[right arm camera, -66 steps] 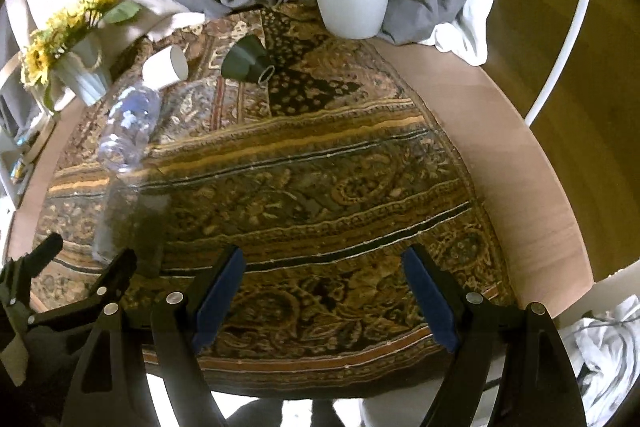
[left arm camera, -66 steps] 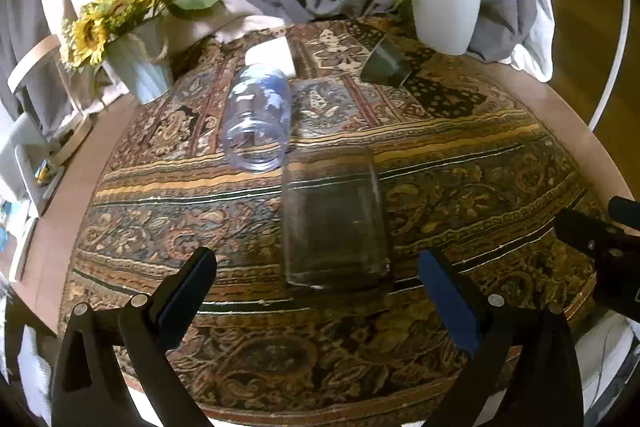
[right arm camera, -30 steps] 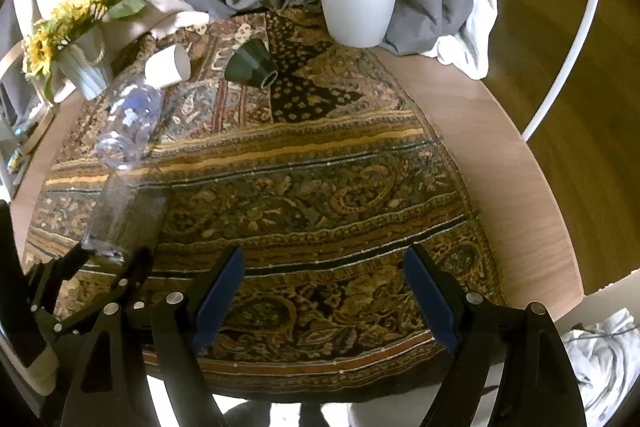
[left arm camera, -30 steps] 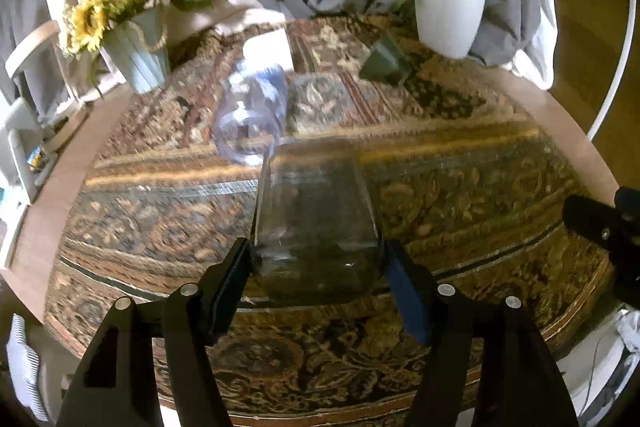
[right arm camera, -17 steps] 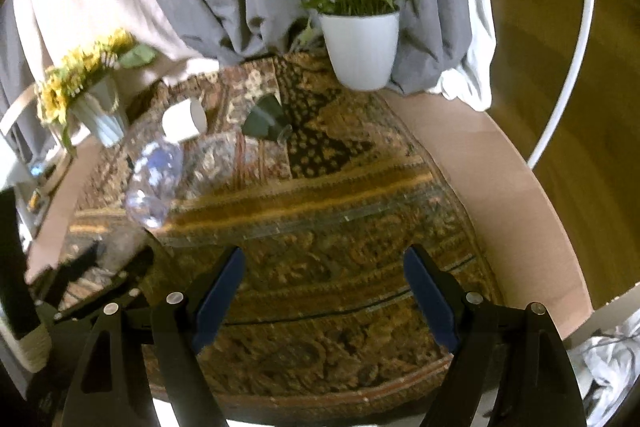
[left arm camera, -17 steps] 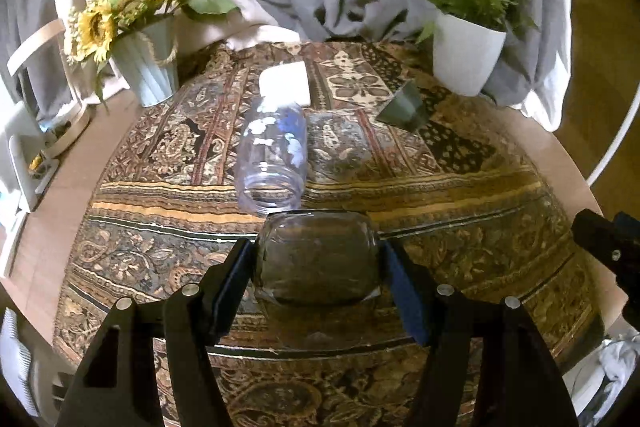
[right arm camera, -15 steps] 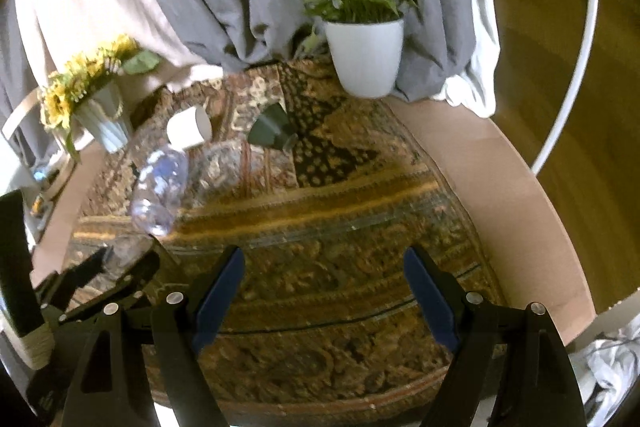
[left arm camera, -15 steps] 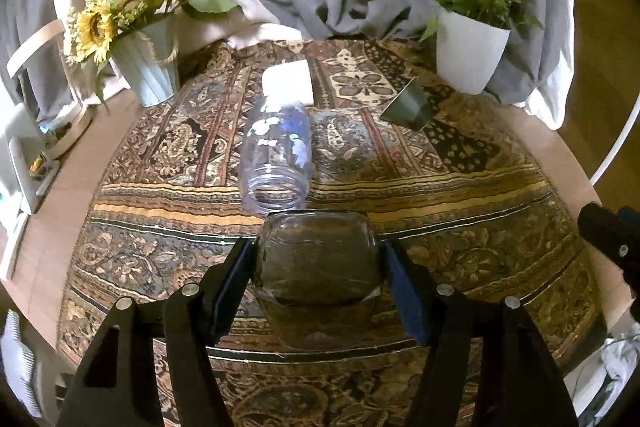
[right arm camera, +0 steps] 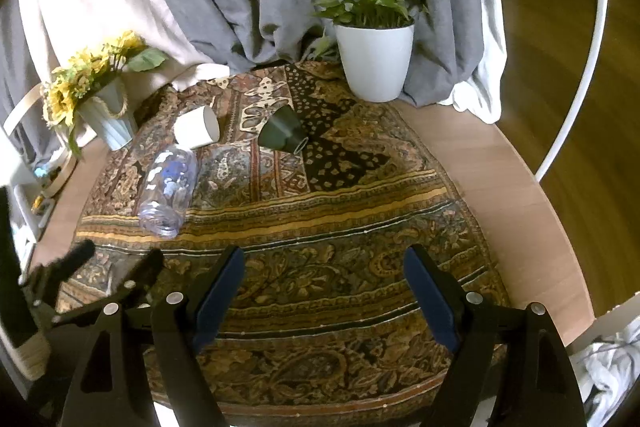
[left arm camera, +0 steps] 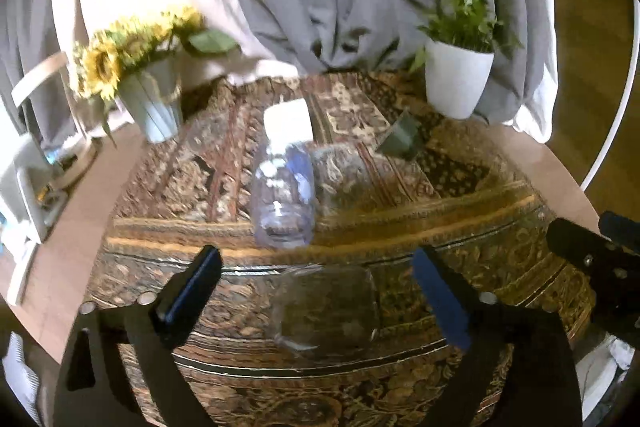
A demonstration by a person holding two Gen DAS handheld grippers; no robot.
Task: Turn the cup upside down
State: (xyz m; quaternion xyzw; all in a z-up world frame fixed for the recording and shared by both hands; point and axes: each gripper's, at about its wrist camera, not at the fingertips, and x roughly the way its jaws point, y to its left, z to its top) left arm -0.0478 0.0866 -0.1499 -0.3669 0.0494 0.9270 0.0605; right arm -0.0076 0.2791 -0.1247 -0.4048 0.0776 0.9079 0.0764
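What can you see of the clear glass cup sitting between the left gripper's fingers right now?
The clear glass cup looks like a squarish, round-cornered tumbler of transparent, slightly smoky glass, empty, the rug pattern showing through it. It stands on the patterned cloth near the table's front edge; which end is up is not clear from above. The left gripper is open around it, with neither of the fingers touching the glass. The clear plastic bottle lies apart, farther back. The view is somewhat blurred.
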